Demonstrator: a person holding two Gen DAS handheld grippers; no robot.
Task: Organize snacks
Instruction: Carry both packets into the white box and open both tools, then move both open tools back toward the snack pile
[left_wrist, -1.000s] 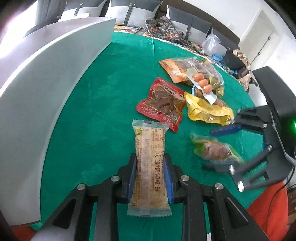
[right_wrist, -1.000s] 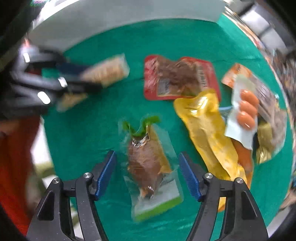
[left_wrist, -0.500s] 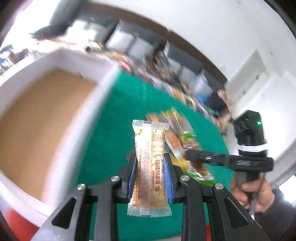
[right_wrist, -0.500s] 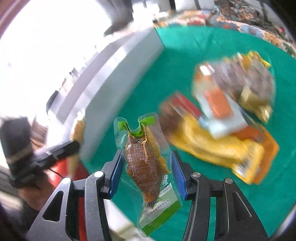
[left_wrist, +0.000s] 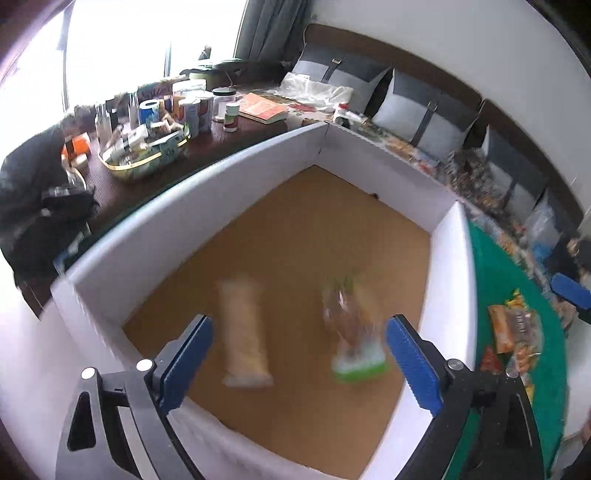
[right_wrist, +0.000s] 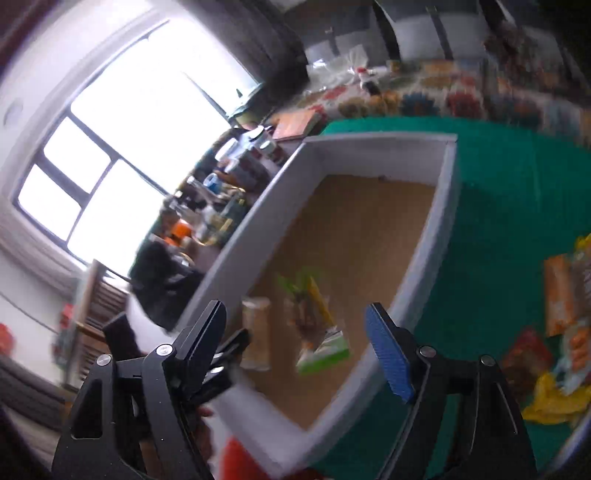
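Motion blur smears 2 snack packets (left_wrist: 244, 332) (left_wrist: 354, 330), their print unreadable.

Cluttered side table (left_wrist: 236, 144), grey cushions (left_wrist: 417, 110), bright window (right_wrist: 110, 155).

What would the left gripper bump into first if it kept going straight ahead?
Probably the brown floor of the white box. The left gripper, jaws opening and holding nothing, points down into it, between the blurred beige bar packet and green-edged pouch. Depth is unclear.

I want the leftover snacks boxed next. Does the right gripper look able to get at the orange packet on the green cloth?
Probably yes. The right gripper, its jaws opening with nothing clamped, hangs over the white box; the orange packet lies uncovered on the green cloth just beyond the box wall.
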